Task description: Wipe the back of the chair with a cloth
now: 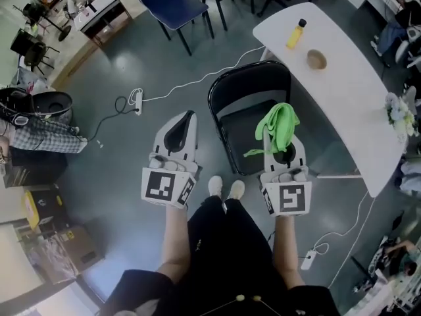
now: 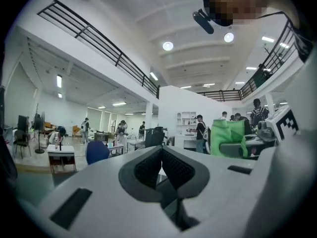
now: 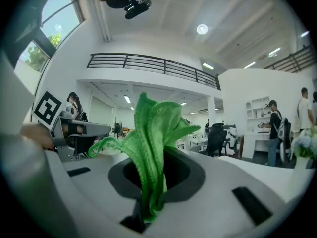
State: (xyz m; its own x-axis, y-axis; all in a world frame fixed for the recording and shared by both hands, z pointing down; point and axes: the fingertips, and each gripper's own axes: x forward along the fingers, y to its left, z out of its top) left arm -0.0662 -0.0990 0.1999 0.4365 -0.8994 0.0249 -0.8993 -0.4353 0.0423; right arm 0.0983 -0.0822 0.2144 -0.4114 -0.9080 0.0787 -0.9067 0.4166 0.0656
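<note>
Cloth (image 3: pixel 148 148), bright green, bunched, upright

**Inspector:** Status of the left gripper (image 1: pixel 185 120)?
**Assessor:** Jaws closed together, nothing between them. It is held on a bare forearm (image 1: pixel 172 236) and points forward.
**Inspector:** And the right gripper (image 1: pixel 281 142)?
**Assessor:** Jaws clamped on 1 green cloth (image 3: pixel 148 133), which stands out beyond the jaw tips. The 2 grippers are level, side by side and apart.

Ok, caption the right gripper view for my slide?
Right gripper clamped on a bunched green cloth sticking out past its jaws.
</note>
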